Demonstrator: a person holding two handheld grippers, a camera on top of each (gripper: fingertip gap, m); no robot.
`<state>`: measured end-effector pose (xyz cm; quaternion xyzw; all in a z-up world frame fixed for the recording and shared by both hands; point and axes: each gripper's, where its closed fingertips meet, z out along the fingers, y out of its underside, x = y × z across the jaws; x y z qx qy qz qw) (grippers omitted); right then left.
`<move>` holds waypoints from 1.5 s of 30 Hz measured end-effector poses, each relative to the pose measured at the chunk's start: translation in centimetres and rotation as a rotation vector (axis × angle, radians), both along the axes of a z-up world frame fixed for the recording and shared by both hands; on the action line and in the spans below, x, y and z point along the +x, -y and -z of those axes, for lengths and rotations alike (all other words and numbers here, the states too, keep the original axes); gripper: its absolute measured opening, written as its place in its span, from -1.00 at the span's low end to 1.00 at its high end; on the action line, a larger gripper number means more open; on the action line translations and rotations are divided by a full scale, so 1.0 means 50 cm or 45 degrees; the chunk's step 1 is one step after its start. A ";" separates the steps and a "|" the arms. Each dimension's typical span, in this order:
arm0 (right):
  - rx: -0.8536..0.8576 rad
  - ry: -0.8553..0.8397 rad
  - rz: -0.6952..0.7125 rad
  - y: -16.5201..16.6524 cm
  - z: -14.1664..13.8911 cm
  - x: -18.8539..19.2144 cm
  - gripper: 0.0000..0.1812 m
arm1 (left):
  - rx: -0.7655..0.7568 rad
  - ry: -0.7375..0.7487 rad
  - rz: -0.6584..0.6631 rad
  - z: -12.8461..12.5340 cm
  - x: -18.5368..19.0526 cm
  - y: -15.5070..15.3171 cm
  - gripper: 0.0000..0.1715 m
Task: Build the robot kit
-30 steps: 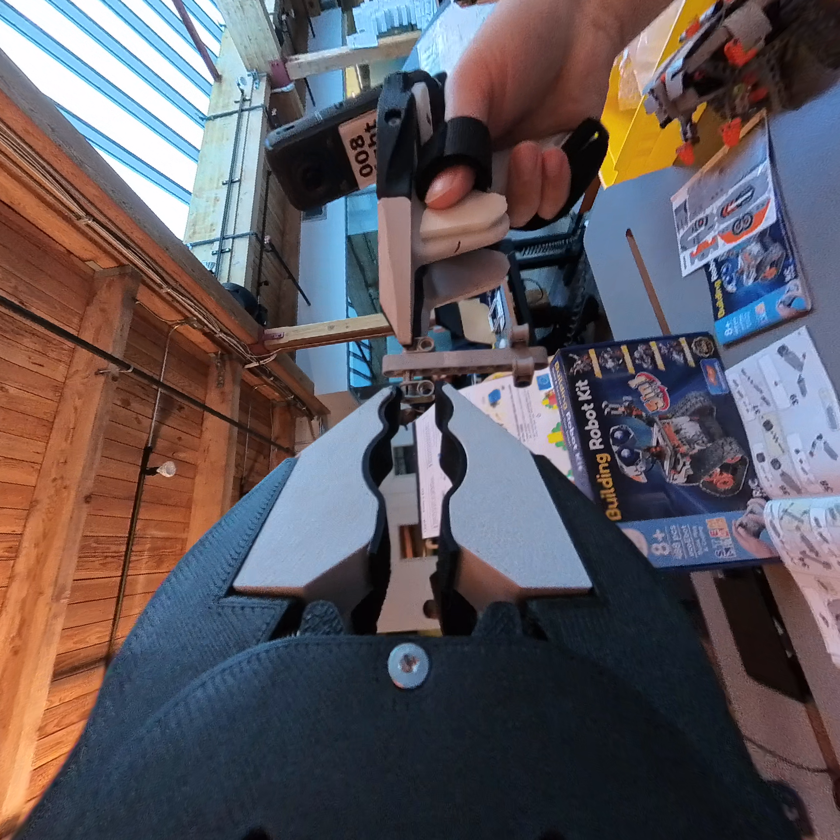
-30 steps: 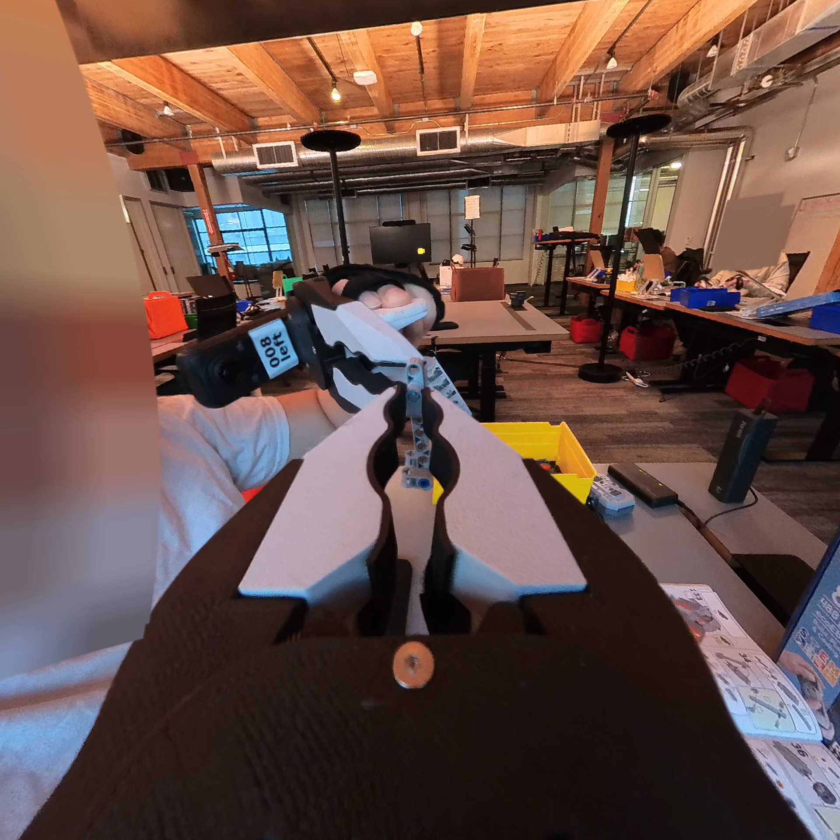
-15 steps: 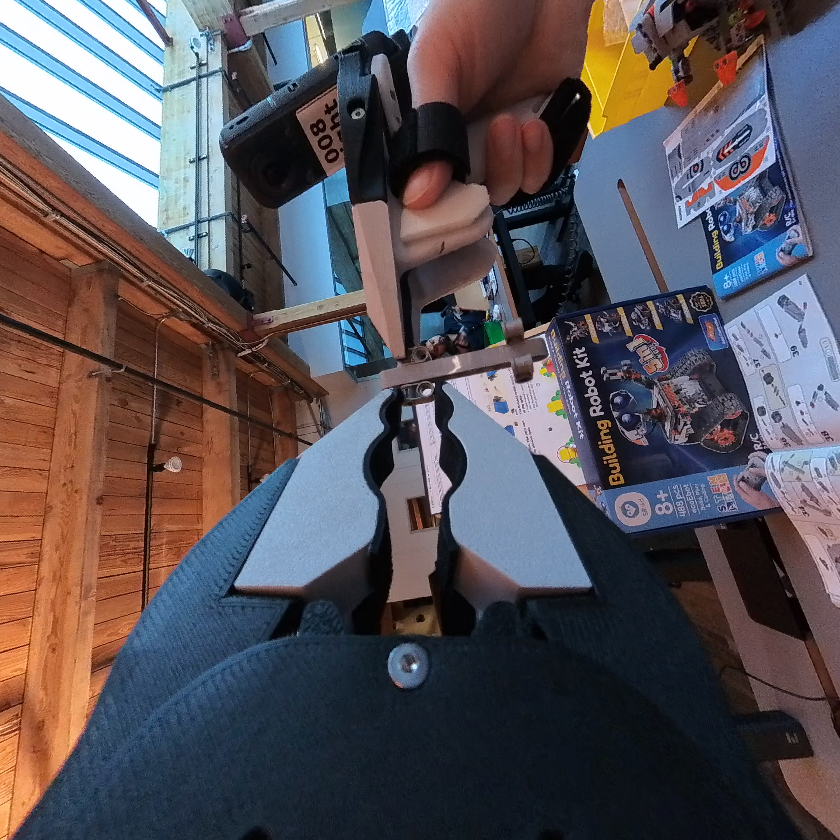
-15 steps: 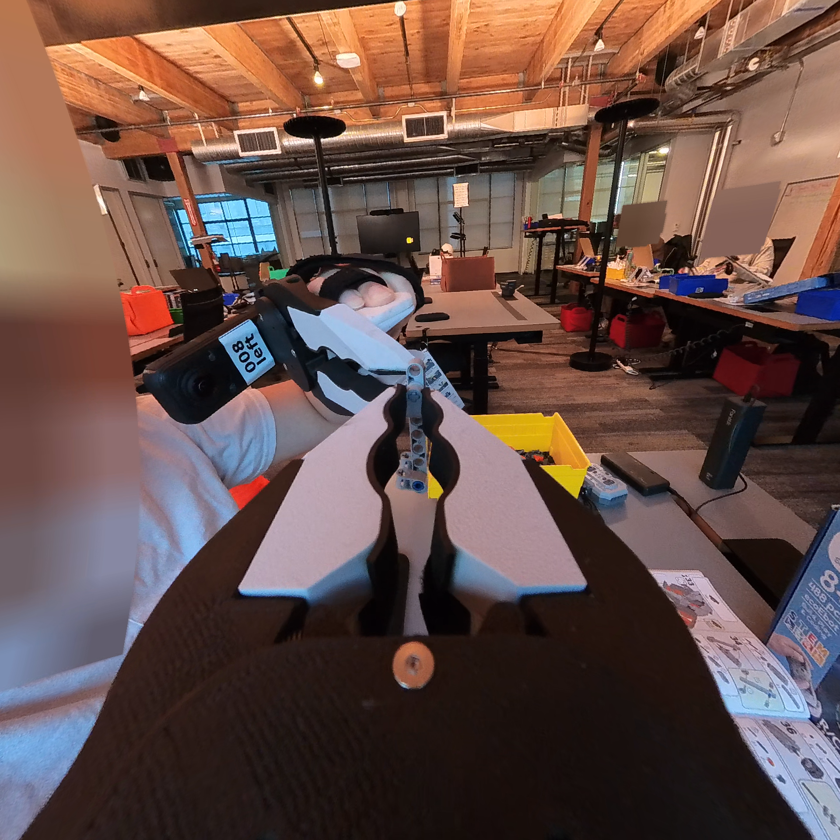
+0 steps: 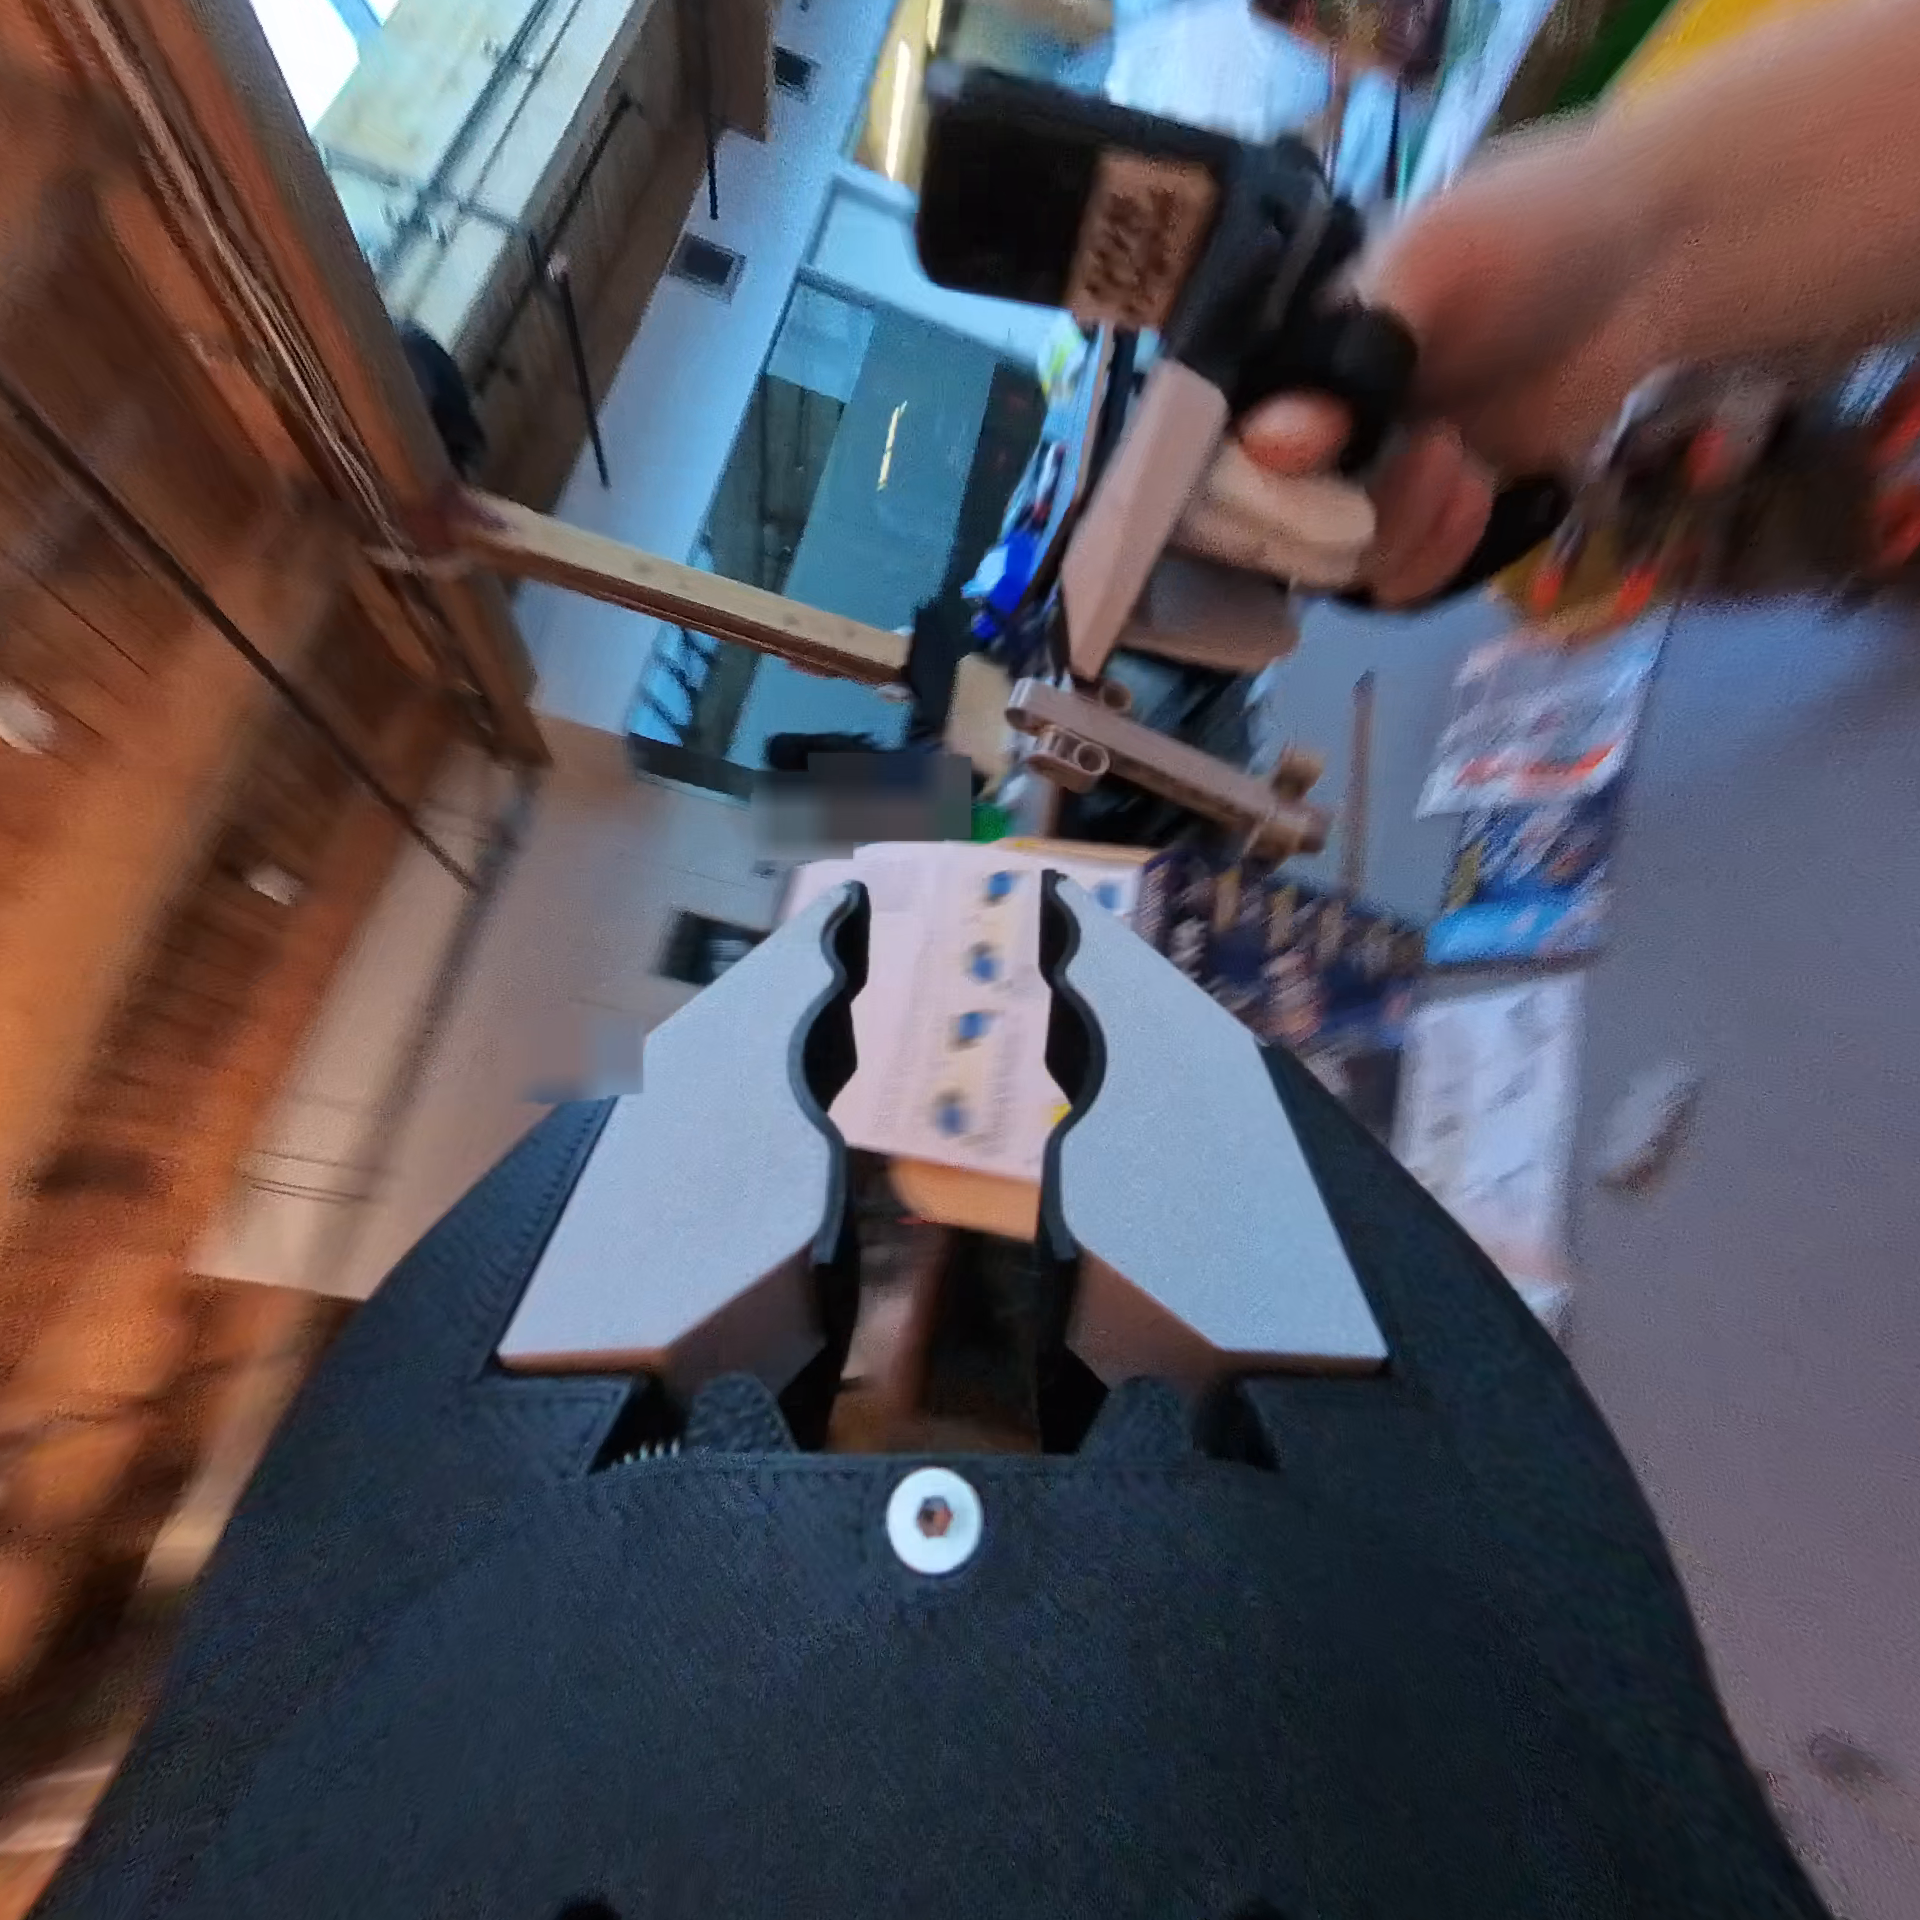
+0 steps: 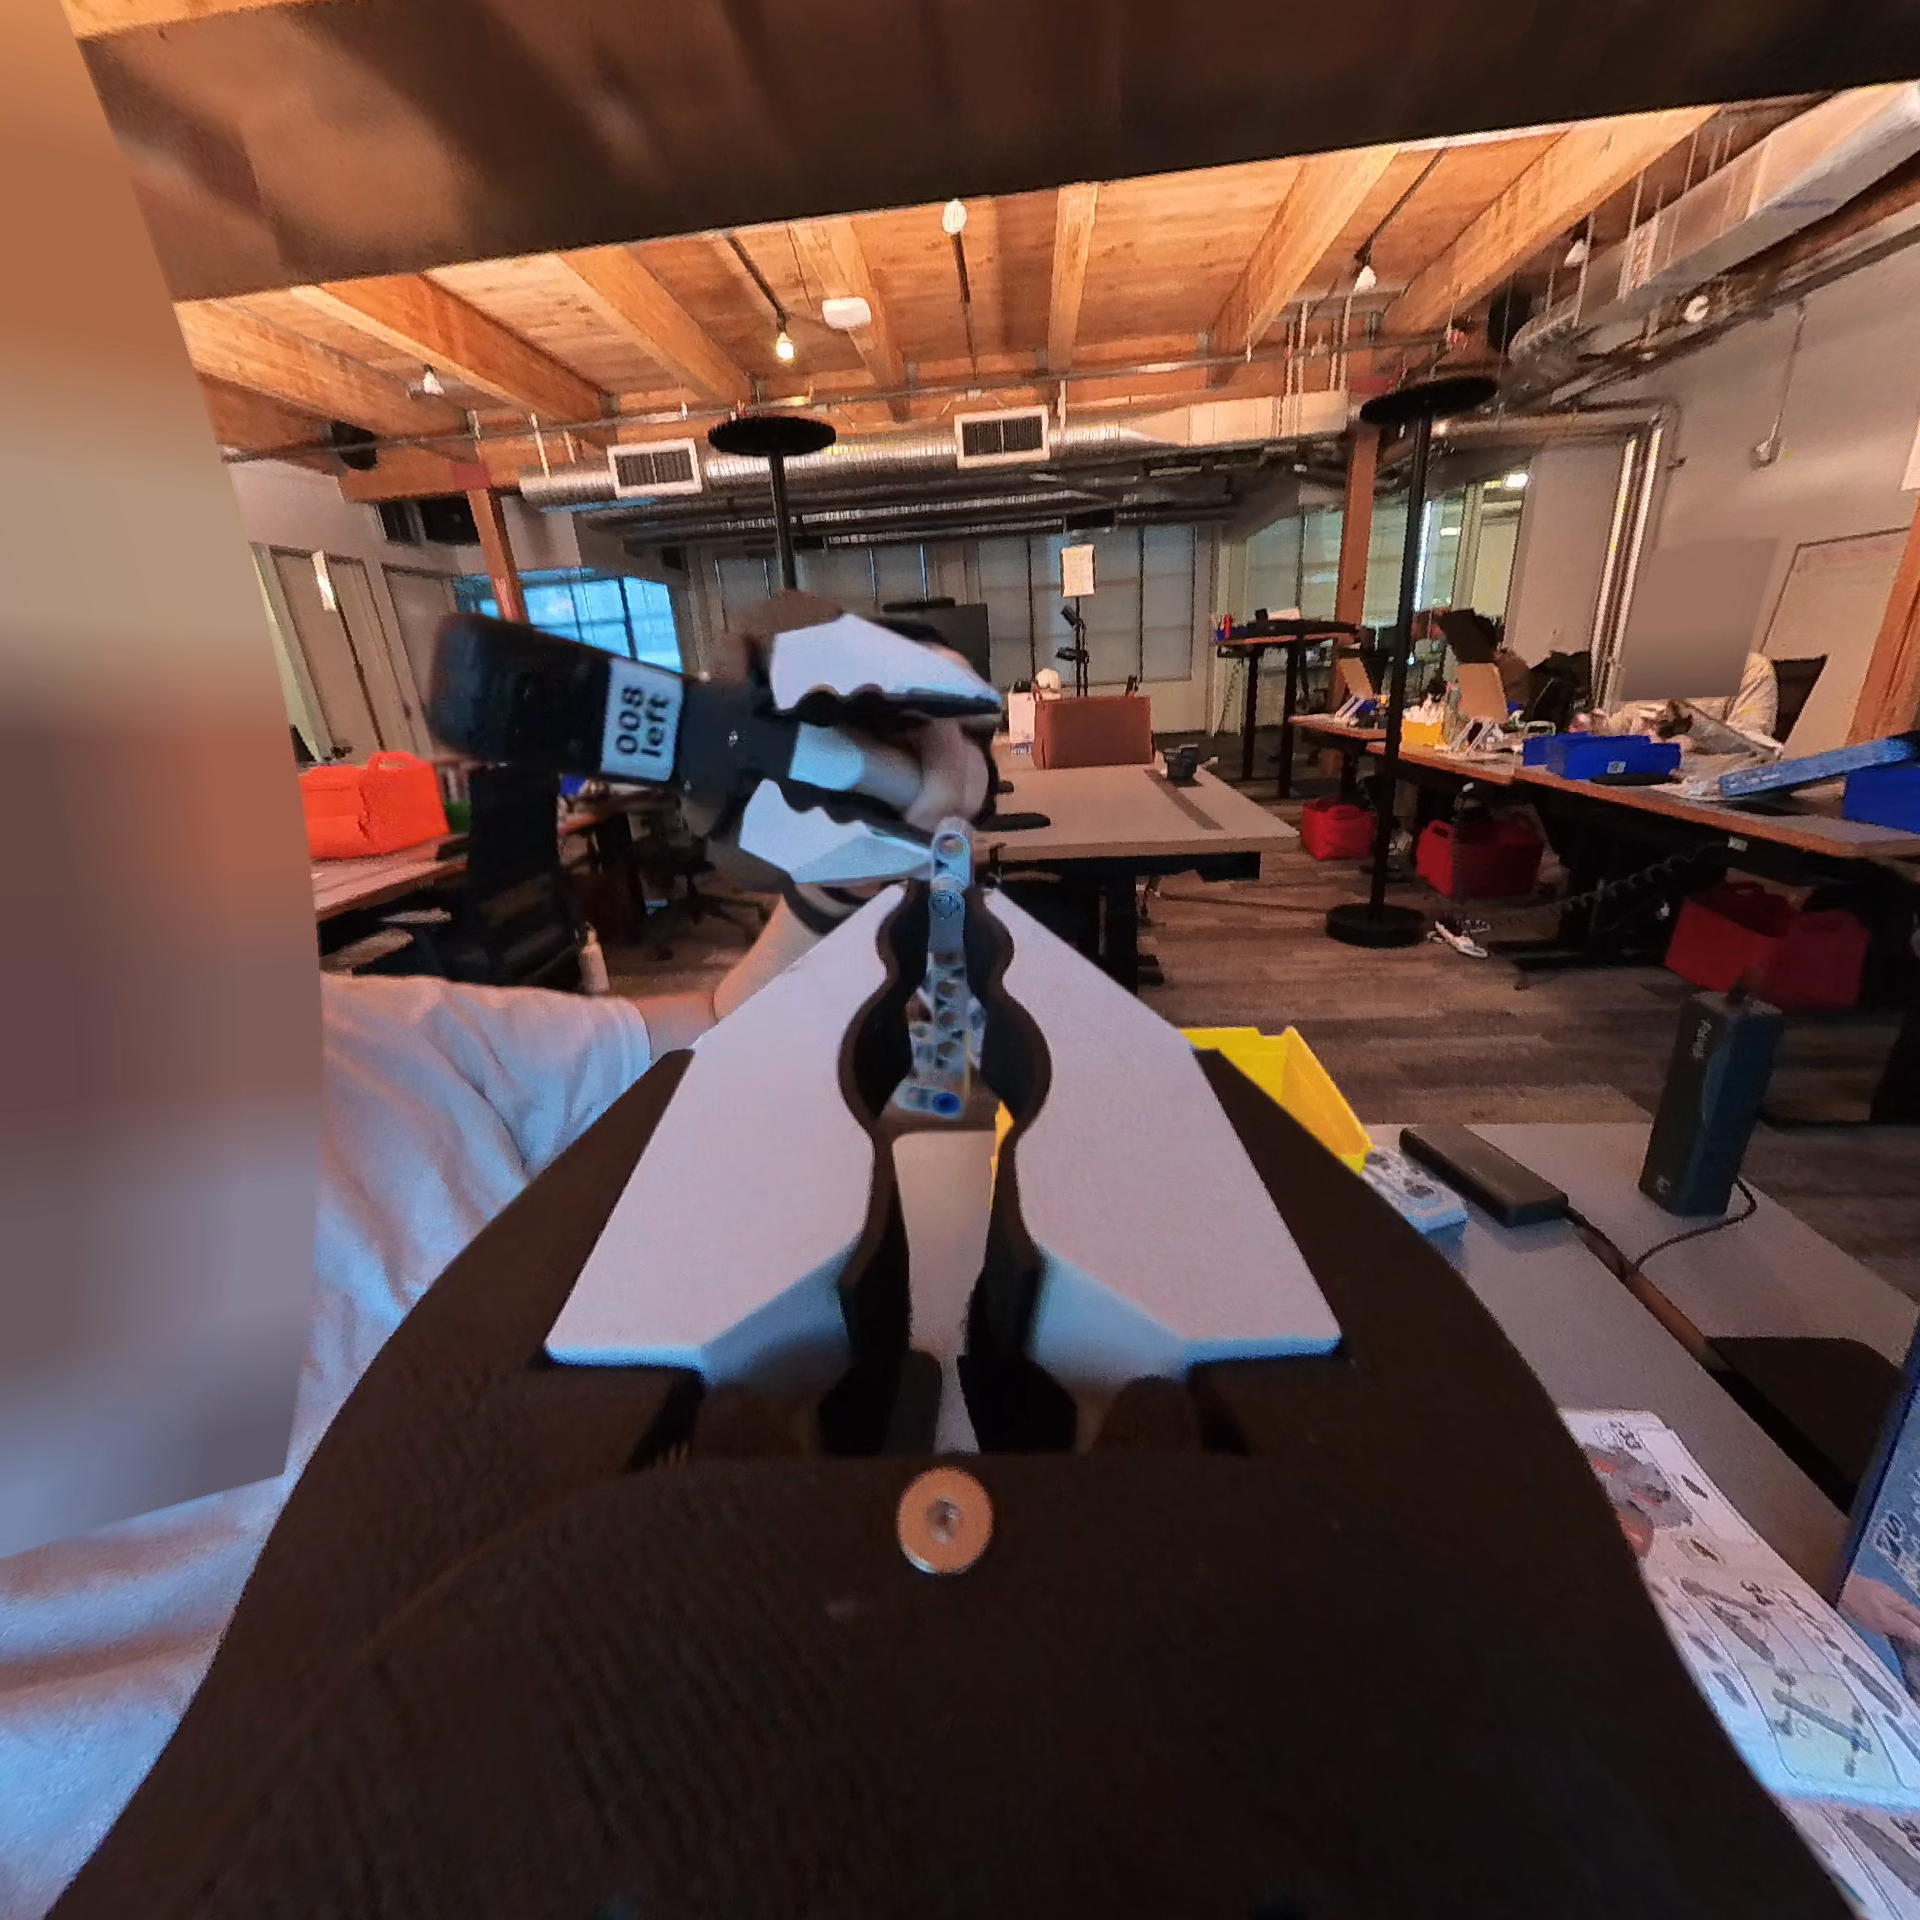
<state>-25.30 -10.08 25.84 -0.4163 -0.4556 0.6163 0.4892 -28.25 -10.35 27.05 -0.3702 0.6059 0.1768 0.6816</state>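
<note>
My right gripper [image 6: 948, 902] is shut on a grey perforated building beam [image 6: 943, 1003] that stands up between its jaws, held above the grey table [image 6: 1621, 1320]. My left gripper [image 5: 951, 904] is open and empty. In the blurred left wrist view the beam [image 5: 1164, 764] hangs from the right gripper [image 5: 1091, 675], a short way beyond my open left fingertips and not touching them. In the right wrist view the left gripper [image 6: 961, 777] shows side-on just behind the beam's top end, its white fingers [image 6: 873, 665] spread apart.
A yellow parts bin [image 6: 1283, 1081], a black flat device [image 6: 1481, 1174] and a dark upright box [image 6: 1704, 1112] stand on the table. Instruction sheets [image 6: 1766, 1683] lie at the right. A blue kit box [image 5: 1278, 966] and a toy vehicle model [image 5: 1766, 457] show blurred. Across from one pair of fingers to the other is roughly 4 cm.
My left gripper has opened, come off the end of the beam and swung away. My right gripper still holds the beam.
</note>
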 end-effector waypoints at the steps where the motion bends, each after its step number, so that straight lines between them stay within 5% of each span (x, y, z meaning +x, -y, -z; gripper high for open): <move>1: -0.016 -0.022 0.004 -0.005 0.001 0.003 -0.94 | -0.150 0.149 0.051 -0.002 -0.005 0.006 -0.65; 4: 0.025 -0.065 0.126 -0.030 0.010 -0.002 -0.94 | -0.578 0.573 0.181 0.006 -0.002 0.018 -0.58; 6: 0.103 -0.086 0.232 -0.039 0.016 -0.011 -0.94 | -0.681 0.725 0.187 0.025 0.011 0.016 -0.48; 13: 0.208 -0.215 0.415 -0.028 0.021 -0.042 -0.94 | -0.237 0.798 -0.152 0.064 0.024 -0.042 -0.49; 20: 0.132 -0.291 0.328 -0.012 0.037 -0.063 -0.93 | -0.205 0.853 -0.133 0.062 0.025 -0.051 -0.73; 25: 0.188 -0.195 0.235 -0.003 0.058 -0.065 -0.85 | -0.206 0.794 -0.115 0.086 0.020 -0.045 -0.73; 31: 0.737 0.035 0.027 0.039 0.089 -0.023 -0.72 | -0.451 0.547 0.164 0.146 0.058 0.021 -0.75; 35: 0.850 0.215 -0.176 0.087 0.115 -0.020 -0.63 | -0.561 0.395 0.287 0.182 0.068 0.058 -0.74; 45: 1.040 0.469 -0.177 0.113 0.159 -0.044 -0.71 | -0.662 0.313 0.358 0.210 0.072 0.074 -0.73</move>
